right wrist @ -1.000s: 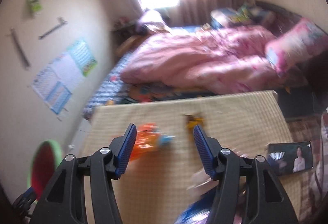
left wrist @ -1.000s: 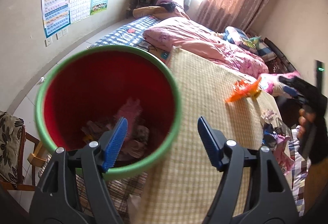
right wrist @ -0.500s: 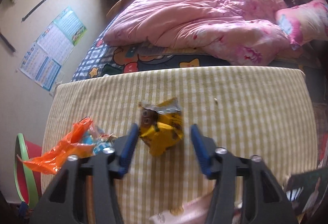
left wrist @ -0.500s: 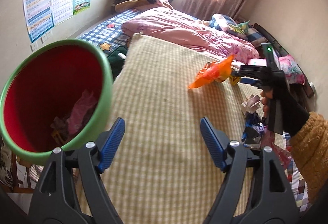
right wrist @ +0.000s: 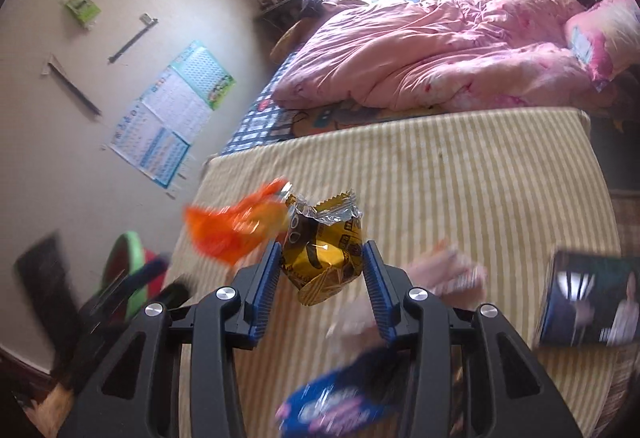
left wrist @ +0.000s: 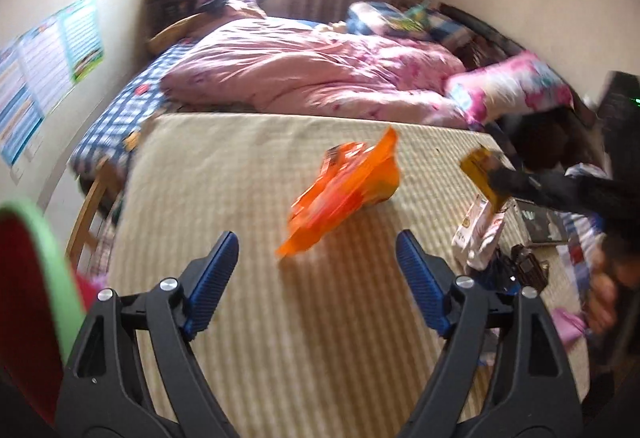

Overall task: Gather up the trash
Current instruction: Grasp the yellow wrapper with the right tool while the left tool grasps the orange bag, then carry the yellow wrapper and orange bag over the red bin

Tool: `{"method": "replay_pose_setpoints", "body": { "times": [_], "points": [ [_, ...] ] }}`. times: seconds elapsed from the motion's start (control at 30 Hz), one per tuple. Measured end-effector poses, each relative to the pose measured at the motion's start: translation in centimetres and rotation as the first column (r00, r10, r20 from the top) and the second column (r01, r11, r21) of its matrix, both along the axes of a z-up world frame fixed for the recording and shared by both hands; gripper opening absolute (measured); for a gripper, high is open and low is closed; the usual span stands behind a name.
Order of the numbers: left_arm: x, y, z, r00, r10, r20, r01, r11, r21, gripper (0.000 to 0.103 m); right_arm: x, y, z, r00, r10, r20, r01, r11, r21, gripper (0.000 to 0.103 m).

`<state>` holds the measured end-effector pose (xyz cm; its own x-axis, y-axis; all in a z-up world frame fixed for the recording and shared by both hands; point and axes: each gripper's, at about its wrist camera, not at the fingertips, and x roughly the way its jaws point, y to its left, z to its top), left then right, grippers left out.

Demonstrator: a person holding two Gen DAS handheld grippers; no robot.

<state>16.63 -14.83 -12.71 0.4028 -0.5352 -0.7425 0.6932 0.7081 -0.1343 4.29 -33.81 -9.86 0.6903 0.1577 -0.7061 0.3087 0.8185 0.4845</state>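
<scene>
My right gripper (right wrist: 322, 258) is shut on a crumpled yellow snack wrapper (right wrist: 316, 234) and holds it just above the straw-coloured striped table mat (right wrist: 480, 177). The left wrist view shows that wrapper (left wrist: 480, 169) at the right, in the blurred black fingers. An orange wrapper (left wrist: 348, 189) lies on the mat ahead of my left gripper (left wrist: 316, 244). Its jaws are opening, with nothing between them. The red bin with a green rim (left wrist: 48, 250) stands off the mat's left edge. The right wrist view has the orange wrapper (right wrist: 228, 230) left of the yellow one.
A white packet (left wrist: 480, 234), a blue wrapper (right wrist: 332, 402) and a printed photo card (right wrist: 588, 298) lie at the mat's right side. A bed with a pink quilt (left wrist: 312, 69) runs behind the mat. A person's hand (left wrist: 604, 298) is at the right edge.
My left gripper swung right, away from the bin and toward the orange wrapper, and opened wider. My right gripper closed on the yellow wrapper and lifted it off the mat.
</scene>
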Motion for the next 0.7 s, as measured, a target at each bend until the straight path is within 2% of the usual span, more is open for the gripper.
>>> {"method": "replay_pose_setpoints", "body": {
  "times": [0.17,0.23,0.27,0.3,0.33,0.5,0.7],
  "points": [
    [1.6,-3.6,-1.2,0.998,-0.064,-0.001,0.064,0.997,0.034,0.076,-1.4,1.8,0.4,1.0,0.014,0.008,-0.014,1.0,0.005,0.041],
    [1.7,-4.3,-1.6,0.997,-0.073,-0.019,0.074,0.996,0.052,0.047,-1.4,2.0,0.4,1.0,0.014,0.008,-0.014,1.0,-0.002,0.041],
    [1.7,-4.5,-1.8,0.997,-0.072,-0.026,0.074,0.995,0.061,0.041,-1.3,2.2,0.5,1.0,0.013,0.011,-0.013,1.0,-0.004,0.041],
    [1.6,-4.2,-1.8,0.997,-0.07,-0.027,0.072,0.996,0.06,0.03,-1.2,2.2,0.5,1.0,0.012,0.016,-0.012,1.0,-0.006,0.041],
    [1.5,-3.9,-1.8,0.997,-0.068,-0.034,0.07,0.996,0.056,0.027,-1.1,2.3,0.6,1.0,0.012,0.022,-0.012,1.0,-0.009,0.041],
    [0.8,-1.1,-1.1,0.998,-0.004,-0.059,0.005,1.0,0.019,0.017,-0.6,2.8,1.8,0.997,0.037,0.061,-0.034,0.999,-0.041,0.041],
    [-1.2,3.4,-0.4,0.987,0.077,-0.139,-0.083,0.996,-0.033,0.016,-0.4,4.3,5.0,0.986,0.089,0.142,-0.079,0.994,-0.072,0.041]
  ]
}}
